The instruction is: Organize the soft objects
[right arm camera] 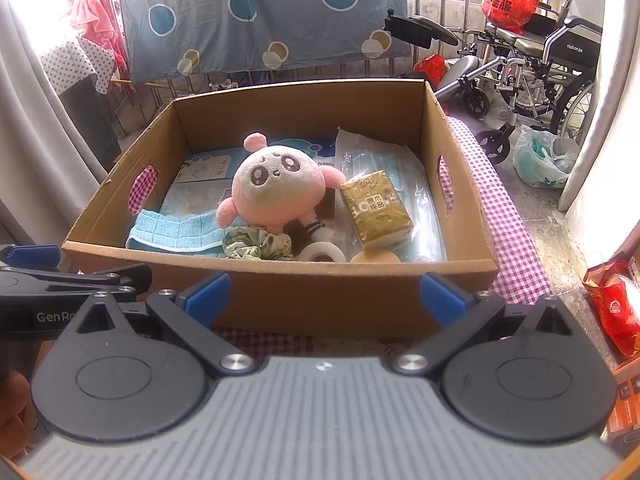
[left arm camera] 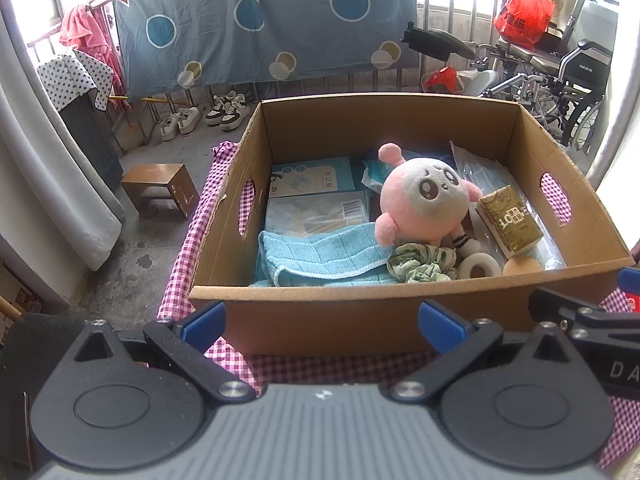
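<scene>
A cardboard box stands on a pink checked cloth. Inside lie a pink plush toy, a light blue towel, a green scrunchie, a white tape roll, a gold tissue pack, a tan round sponge and flat plastic packets. My left gripper and right gripper hover open before the near wall, both empty.
A small wooden stool stands on the concrete floor at left, shoes behind it. A blue dotted sheet hangs on railings. A wheelchair, a white bag and a red bag are at right.
</scene>
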### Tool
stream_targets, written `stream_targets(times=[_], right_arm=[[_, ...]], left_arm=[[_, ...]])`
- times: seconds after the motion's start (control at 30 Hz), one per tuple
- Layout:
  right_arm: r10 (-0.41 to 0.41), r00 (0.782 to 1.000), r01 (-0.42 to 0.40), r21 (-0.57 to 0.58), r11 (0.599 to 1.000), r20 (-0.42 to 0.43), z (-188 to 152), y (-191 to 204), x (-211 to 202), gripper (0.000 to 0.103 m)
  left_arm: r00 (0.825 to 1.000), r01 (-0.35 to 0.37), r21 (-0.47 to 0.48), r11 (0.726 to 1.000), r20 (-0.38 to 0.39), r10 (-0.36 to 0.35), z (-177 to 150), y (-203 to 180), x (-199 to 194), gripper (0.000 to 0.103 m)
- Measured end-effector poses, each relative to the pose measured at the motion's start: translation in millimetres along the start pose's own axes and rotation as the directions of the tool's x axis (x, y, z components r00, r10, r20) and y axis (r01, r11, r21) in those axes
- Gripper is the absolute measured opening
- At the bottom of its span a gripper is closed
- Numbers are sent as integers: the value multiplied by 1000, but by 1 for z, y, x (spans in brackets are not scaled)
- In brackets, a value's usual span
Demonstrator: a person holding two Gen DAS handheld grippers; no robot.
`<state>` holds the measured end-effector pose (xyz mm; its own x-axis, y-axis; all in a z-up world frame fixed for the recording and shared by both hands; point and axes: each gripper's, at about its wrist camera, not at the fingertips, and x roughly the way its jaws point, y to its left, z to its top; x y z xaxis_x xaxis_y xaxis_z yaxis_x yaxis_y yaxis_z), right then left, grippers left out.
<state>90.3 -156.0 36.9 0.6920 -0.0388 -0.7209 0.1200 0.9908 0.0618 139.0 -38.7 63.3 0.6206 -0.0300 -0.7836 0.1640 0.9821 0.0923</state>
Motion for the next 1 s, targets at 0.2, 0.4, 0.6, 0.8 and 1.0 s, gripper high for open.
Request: stream_targets(times=[0.2,0.4,0.6,0.8,1.0], right_arm=[[1,1000,-1,0,1000,0,0,0,0,102],[1,1000,-1,1,1000,0,0,0,0,102],[0,1000,0,4,1000,-1,0,0,0,102],[-1,1000,2,10,1000,-3,-3,0,1,102],[-1,1000,1,12,1000,-4,-4,0,1,102]], left_arm=[[1000,-1,0,1000,0,1,0,1,0,103],[1000,-1,0,1000,0,1,0,0,0,103],[1000,-1,1,1000,1,1,0,0,0,103],[1000,-2,0,1000,-1,2,0,0,0,103],[1000,-3,1,1000,-2,3,0,0,0,103]])
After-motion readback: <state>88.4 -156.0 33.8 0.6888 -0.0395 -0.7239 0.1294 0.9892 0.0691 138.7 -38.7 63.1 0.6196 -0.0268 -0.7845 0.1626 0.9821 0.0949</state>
